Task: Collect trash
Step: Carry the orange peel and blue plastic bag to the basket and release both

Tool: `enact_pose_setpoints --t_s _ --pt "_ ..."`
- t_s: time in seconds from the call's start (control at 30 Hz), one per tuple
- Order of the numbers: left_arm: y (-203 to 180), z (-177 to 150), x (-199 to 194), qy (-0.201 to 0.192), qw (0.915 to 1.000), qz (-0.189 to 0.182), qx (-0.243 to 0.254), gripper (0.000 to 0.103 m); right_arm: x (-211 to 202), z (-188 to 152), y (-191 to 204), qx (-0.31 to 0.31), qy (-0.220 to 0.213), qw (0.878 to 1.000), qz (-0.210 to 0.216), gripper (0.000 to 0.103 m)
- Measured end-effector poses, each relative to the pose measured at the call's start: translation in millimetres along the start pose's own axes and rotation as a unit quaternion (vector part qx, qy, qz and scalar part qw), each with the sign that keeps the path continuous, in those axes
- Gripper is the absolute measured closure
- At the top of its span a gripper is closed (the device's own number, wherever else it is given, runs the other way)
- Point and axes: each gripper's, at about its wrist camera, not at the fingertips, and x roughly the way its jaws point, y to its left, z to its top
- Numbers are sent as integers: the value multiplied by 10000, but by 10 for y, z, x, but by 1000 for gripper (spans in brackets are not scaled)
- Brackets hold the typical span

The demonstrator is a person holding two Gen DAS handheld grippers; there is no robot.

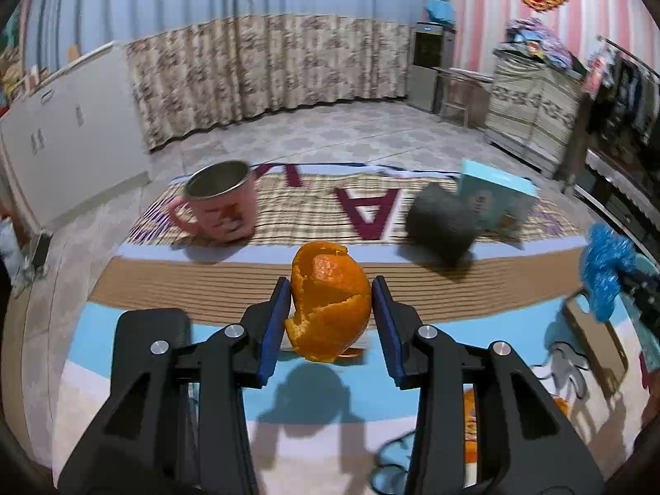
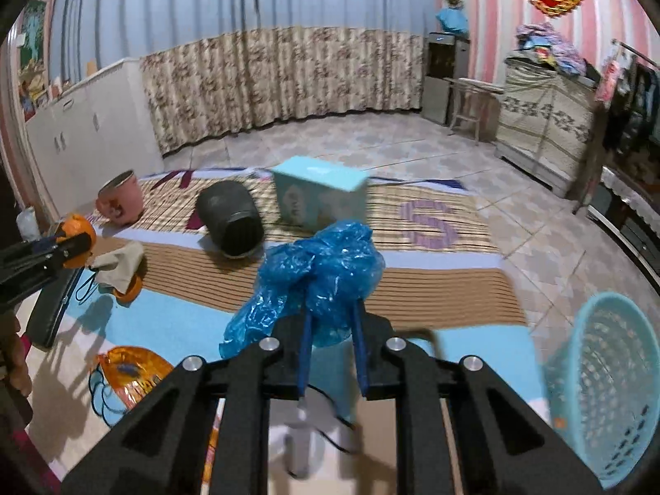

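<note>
**Both hands loaded, basket lies to the right**

The right gripper (image 2: 332, 321) has its fingers (image 2: 306, 346) pinching a crumpled blue plastic bag (image 2: 319, 264), lifted clear of the mat (image 2: 453, 288); no earlier view is given to compare. The left gripper (image 1: 330, 309) pinches a hollow orange peel (image 1: 330, 305) between its blue pads, also raised off the mat.

The relation that matters: the turquoise basket (image 2: 610, 379) stands on the floor at the mat's right edge, low and right of the right gripper, well apart from the left one. So the right hand is the nearer of the 2 and would likely drop first. More scraps, another orange peel (image 2: 126, 288) and an orange wrapper (image 2: 132, 371), lie on the mat's left side.
</note>
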Motion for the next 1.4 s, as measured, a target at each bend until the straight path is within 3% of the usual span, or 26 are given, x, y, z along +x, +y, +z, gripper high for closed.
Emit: enact_pose_setpoints --t_s 0.2,0.37,0.77,1.4 --pt "-516 25 -256 -150 9986 -417 280 64 -563 -109 -682 341 -249 9980 -474 85" --pt "-1220 -44 -471 -386 9938 -706 764 64 -883 -254 -1249 645 -304 9941 -814 85" --pt "-2518 -189 -546 -178 9813 -1548 1128 64 -1277 -663 -2334 1313 -354 9790 -1517 85" --pt "-4147 -329 -479 -104 9503 -2439 1930 64 -1186 -926 -3035 1739 -242 9682 -1785 85"
